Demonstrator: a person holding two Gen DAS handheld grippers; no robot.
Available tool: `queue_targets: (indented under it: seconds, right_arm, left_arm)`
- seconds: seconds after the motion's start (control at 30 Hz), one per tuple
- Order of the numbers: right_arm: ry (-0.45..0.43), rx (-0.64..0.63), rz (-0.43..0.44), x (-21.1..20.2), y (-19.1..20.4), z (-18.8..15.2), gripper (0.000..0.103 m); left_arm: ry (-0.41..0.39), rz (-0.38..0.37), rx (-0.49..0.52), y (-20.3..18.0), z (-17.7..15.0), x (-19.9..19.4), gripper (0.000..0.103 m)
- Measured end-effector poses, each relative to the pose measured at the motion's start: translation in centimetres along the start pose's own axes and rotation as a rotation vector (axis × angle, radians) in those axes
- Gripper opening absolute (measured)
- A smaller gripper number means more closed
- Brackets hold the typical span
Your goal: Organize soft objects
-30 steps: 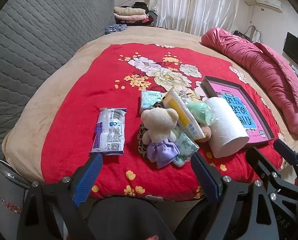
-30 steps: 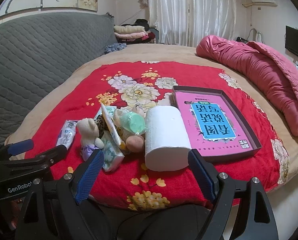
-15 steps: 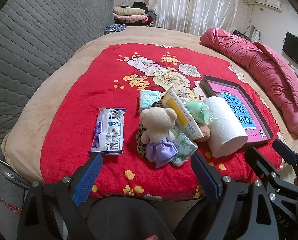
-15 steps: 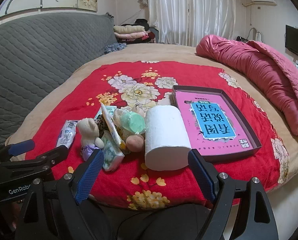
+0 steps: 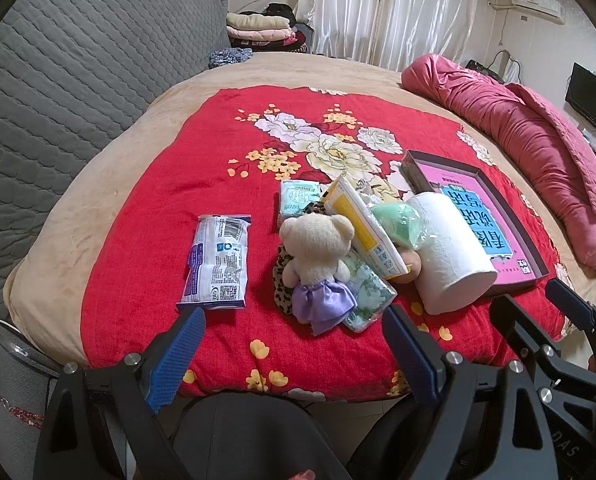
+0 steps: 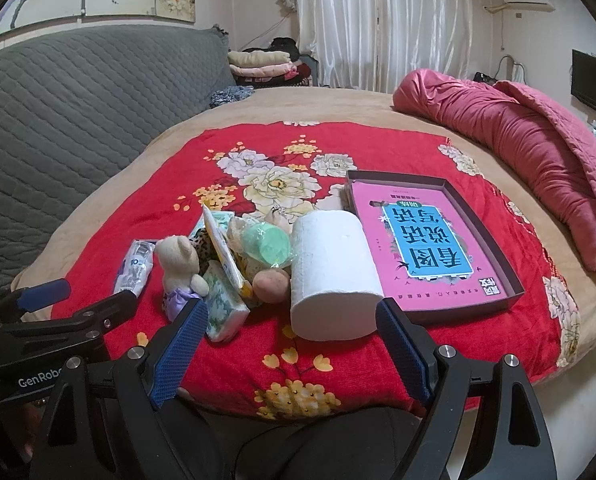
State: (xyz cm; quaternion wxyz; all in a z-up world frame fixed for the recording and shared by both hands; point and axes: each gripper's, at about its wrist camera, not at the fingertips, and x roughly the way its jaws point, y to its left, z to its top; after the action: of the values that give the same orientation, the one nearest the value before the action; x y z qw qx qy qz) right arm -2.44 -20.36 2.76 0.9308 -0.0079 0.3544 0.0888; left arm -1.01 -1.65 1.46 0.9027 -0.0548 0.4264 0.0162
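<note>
A pile of soft things lies on the red floral blanket (image 5: 170, 216): a cream teddy bear (image 5: 317, 248) in a purple skirt, a white paper roll (image 5: 445, 248), a green sponge in a wrapper (image 5: 395, 220), tissue packs (image 5: 298, 196), and a blue-white wipes pack (image 5: 218, 264) apart on the left. A dark tray with a pink book (image 6: 429, 240) sits right of the roll (image 6: 333, 272). My left gripper (image 5: 294, 344) hangs open just short of the bear. My right gripper (image 6: 290, 336) is open before the roll. Both are empty.
A rolled pink quilt (image 6: 517, 140) lies along the right side of the bed. The grey quilted headboard (image 5: 58, 80) rises on the left, with folded clothes (image 5: 258, 26) behind. The bed's front edge runs just ahead of both grippers.
Both grippers have crept slightly forward toward the pile. Nothing on the blanket has moved, and both stay open.
</note>
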Motion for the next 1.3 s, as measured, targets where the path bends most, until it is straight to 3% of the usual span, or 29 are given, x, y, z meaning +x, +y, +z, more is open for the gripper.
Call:
queue_targets:
  seconds: [0.67,1.3]
  right_arm:
    - [0.009,-0.012,0.017,0.8,0.2,-0.2,0.087]
    - [0.034,0.001,0.027,2.6,-0.8,-0.4,0.087]
  left_arm:
    - [0.034,0.001,-0.037,1.1,-0.2,1.3,0.090]
    - [0.092,0.027,-0.114,6.6,1.6,5.5,0.090]
